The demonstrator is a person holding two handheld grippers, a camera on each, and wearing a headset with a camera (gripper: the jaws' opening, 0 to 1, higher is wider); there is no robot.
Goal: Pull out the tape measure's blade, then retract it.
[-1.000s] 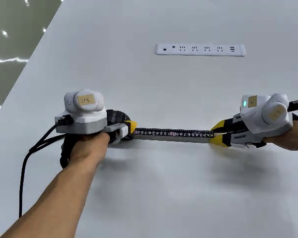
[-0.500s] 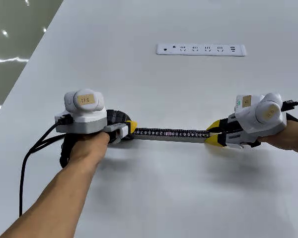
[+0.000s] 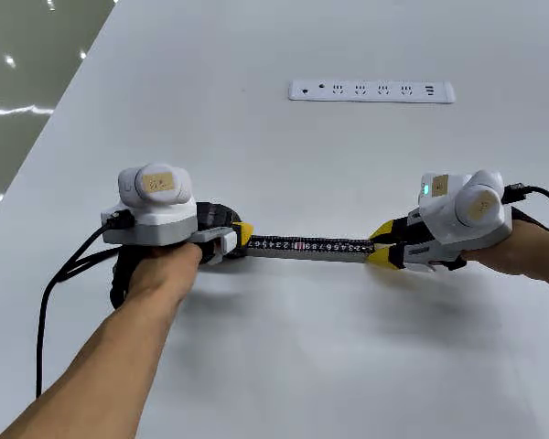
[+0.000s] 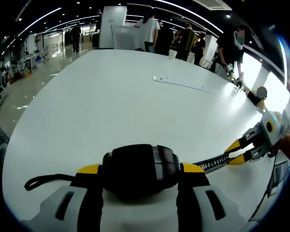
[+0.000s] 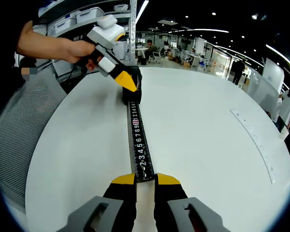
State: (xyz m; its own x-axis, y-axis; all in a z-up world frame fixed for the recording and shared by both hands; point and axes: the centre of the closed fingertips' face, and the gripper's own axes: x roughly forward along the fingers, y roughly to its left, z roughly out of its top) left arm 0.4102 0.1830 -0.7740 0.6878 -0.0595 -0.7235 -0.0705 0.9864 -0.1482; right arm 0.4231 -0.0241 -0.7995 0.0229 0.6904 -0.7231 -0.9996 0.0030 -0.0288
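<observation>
Broadly, the white table lies under everything, and the tape measure's black case rests on it near the person's edge; the other places here are given from that case. The left gripper, held in the person's left hand, sits directly at the case; its yellow-tipped jaws are closed on the case's two sides, so the round body fills the gap between them. The right gripper is well to the right of the case in the head view, and it points back toward it; its jaws are pressed together on the free end of the blade. A white power strip lies flat far beyond the case, toward the table's far side and off to the right. The blade runs out of the case in a straight line just above the tabletop, with its printed numbers facing up; it spans the whole stretch from the case to the right gripper's tips. A thin black strap trails from the case onto the table on the side away from the blade.
</observation>
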